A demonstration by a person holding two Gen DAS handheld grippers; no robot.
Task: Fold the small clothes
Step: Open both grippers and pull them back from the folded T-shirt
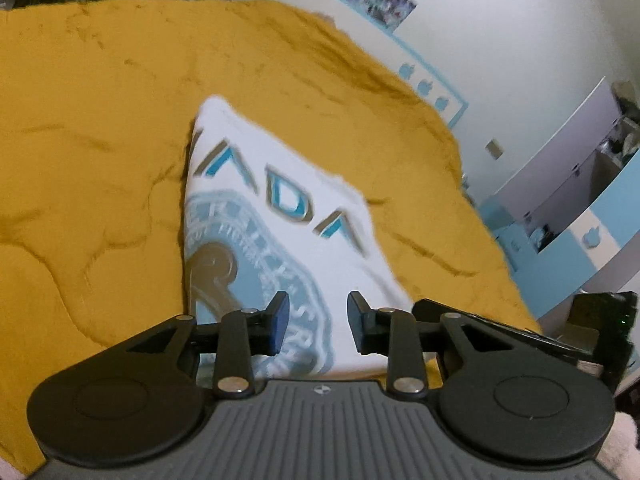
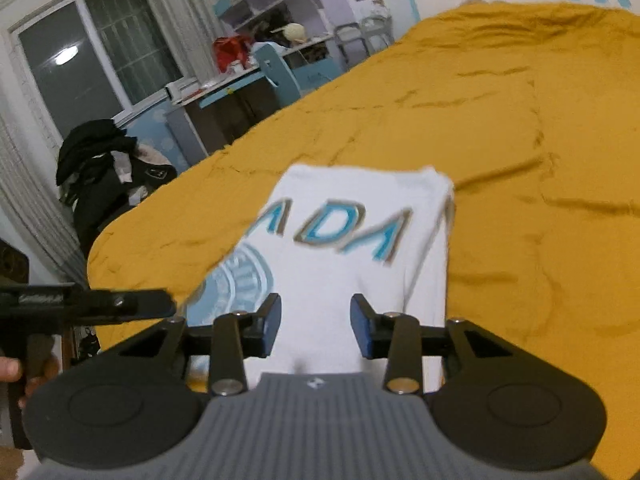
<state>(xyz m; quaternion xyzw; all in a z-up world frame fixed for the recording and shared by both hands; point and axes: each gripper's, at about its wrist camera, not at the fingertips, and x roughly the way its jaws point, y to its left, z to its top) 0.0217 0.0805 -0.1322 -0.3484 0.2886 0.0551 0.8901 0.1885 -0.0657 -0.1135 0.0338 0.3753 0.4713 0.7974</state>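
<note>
Left gripper (image 1: 319, 322): jaws apart, holding nothing. Right gripper (image 2: 316, 326): jaws apart, holding nothing. Both are positioned over the near edge of the folded white T-shirt (image 1: 288, 216), which lies on the mustard-yellow bedspread (image 1: 100, 128).

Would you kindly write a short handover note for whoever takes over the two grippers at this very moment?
Left gripper: jaws open, holding nothing, above the near edge of the white T-shirt.
Right gripper: jaws open, empty, also over the shirt's near edge.
The shirt lies on the mustard bedspread, print side up, already narrowed into a long panel with its sides tucked in.
Done: apparently the side folds.
Left: probably folding the panel lengthwise and smoothing it. The frames are blurred, so check the edges first.
</note>
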